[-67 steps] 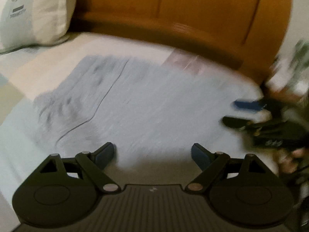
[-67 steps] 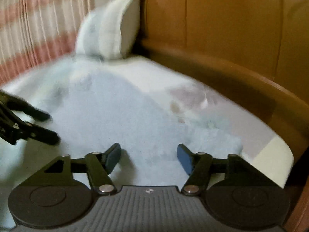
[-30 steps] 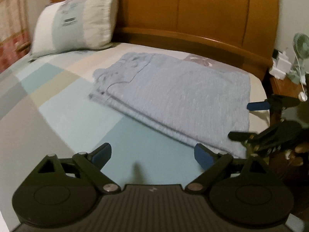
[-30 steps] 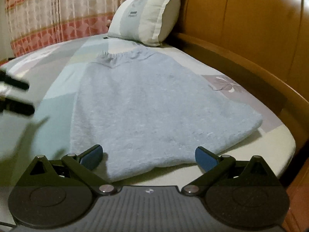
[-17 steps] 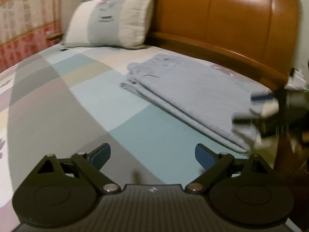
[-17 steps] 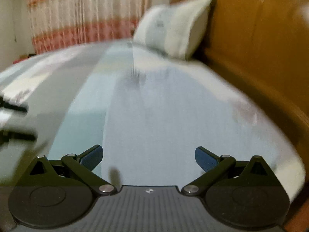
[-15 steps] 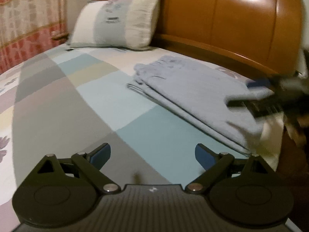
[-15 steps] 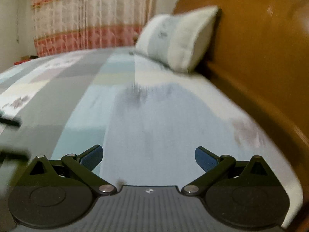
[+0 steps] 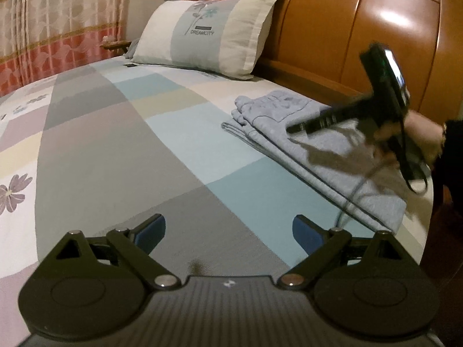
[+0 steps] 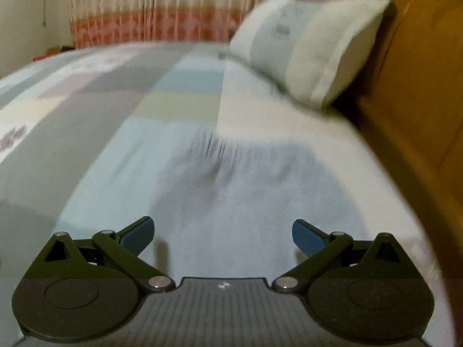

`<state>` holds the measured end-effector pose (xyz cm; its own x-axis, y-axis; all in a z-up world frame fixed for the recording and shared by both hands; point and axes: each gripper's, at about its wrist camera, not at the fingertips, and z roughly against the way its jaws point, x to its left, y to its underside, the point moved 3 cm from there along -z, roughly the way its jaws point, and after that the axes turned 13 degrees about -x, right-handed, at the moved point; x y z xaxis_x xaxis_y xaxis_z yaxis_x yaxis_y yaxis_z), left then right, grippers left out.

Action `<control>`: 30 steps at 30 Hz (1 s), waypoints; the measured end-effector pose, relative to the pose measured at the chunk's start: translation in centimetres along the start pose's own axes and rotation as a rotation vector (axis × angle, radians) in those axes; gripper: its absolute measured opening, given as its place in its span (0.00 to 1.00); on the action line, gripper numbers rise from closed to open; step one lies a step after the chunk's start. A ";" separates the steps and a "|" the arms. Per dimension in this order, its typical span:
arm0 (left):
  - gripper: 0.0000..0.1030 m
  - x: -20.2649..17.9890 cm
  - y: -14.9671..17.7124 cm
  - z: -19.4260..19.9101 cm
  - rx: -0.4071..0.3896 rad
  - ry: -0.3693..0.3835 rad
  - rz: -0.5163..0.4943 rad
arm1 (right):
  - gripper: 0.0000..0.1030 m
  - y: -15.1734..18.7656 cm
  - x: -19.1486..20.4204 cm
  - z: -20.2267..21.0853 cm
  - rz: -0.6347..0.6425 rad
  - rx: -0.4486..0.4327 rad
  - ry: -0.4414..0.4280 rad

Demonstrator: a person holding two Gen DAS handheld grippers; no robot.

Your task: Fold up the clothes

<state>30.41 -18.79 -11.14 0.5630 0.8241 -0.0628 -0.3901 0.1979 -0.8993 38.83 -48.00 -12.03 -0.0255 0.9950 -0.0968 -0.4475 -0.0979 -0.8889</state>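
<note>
Now listed: 1 pale blue garment [image 9: 315, 138], folded in layers, laid flat on the patchwork bedspread [image 9: 121, 133] near the wooden headboard [image 9: 356, 40], below 1 pillow [image 9: 208, 29]. Left gripper [image 9: 228, 230]: spread wide, nothing held, drawn back over bare bedspread since 1 second ago. Right gripper [image 10: 222, 231]: spread wide, nothing held, swung over the garment. Folding is judged complete or nearly so.
</note>
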 end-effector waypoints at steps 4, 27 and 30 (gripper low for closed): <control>0.92 0.6 0.2 0.0 0.005 -0.033 -0.003 | 1.00 -1.8 -0.8 -4.5 -0.037 0.021 0.047; 0.92 2.0 0.4 0.2 -0.011 -0.101 -0.011 | 1.00 2.2 -10.0 0.2 -0.330 0.038 -0.005; 0.92 2.1 0.5 -0.5 0.003 -0.109 -0.004 | 1.00 0.0 -8.5 -1.4 -0.288 0.018 -0.051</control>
<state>31.75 -17.24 -11.92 0.4820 0.8761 -0.0122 -0.3907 0.2025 -0.8980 40.34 -56.45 -11.81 0.0604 0.9816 0.1813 -0.4582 0.1886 -0.8686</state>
